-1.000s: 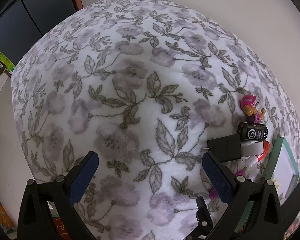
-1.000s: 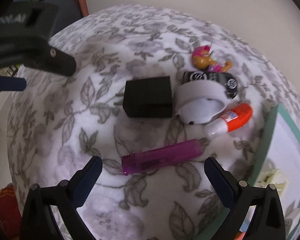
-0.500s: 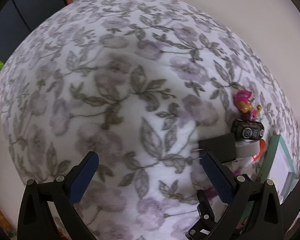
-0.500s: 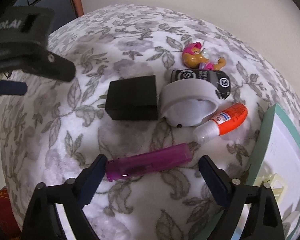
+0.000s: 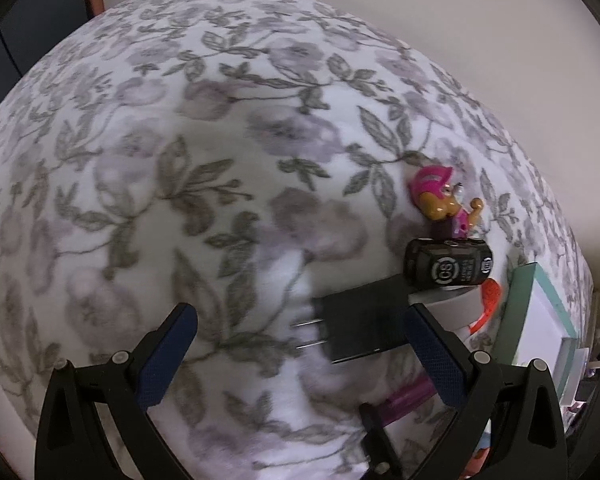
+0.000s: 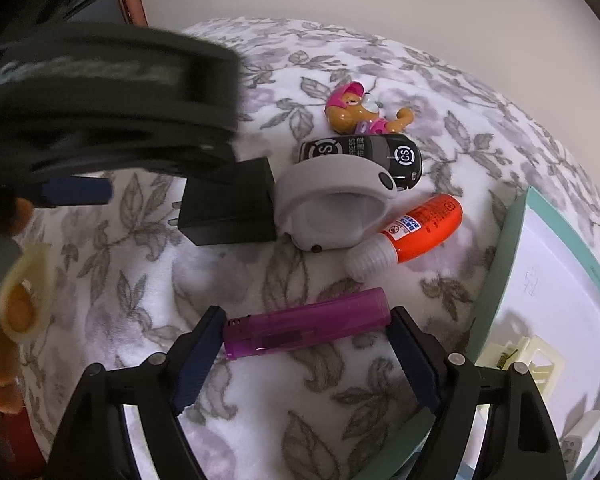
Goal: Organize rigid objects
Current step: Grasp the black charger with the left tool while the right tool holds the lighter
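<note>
Right claw (image 6: 306,342) closing around purple lighter (image 6: 306,326) at 6 o'clock, pads not yet pressing. Left claw (image 5: 300,354) wide, empty, near black charger (image 5: 360,324). Charger, toy car (image 6: 364,156), glue tube (image 6: 416,228), figurine (image 6: 356,108) unsorted; tray (image 6: 496,288) at 3 o'clock.

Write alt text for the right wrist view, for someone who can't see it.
The right tool is closing around a purple lighter lying on a floral blanket. Beyond it lie a black charger, a grey dispenser, an orange tube, a black toy car and a pink-capped figurine; the left tool blurs at upper left.
</note>
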Tool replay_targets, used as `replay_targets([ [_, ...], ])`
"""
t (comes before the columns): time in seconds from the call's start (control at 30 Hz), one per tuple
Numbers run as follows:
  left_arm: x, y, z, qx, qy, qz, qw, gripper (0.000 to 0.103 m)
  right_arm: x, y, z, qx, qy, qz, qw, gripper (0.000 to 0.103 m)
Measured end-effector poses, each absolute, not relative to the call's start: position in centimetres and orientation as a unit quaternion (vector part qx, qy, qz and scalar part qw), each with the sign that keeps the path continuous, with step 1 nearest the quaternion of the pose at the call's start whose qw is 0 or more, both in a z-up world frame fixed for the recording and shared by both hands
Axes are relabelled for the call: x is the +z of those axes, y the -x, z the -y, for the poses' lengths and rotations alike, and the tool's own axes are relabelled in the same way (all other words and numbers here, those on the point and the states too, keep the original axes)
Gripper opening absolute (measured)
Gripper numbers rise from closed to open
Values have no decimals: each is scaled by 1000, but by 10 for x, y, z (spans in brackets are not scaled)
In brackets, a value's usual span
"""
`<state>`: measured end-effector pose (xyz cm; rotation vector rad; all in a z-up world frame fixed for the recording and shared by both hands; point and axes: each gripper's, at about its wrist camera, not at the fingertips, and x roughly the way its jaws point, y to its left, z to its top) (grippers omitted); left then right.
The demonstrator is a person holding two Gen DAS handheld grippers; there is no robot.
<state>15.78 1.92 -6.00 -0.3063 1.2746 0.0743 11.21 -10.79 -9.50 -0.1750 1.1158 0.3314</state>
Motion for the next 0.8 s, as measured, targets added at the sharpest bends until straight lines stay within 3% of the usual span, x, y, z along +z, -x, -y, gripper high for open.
replay_targets([
  [0.6, -65, -165, -2, 16, 122, -577, 808, 102, -93, -108, 119, 166, 68, -523, 834, 84],
  [0.8, -68, -162, -3, 15, 123, -586, 801, 92, -92, -108, 123, 168, 65, -522, 834, 84],
])
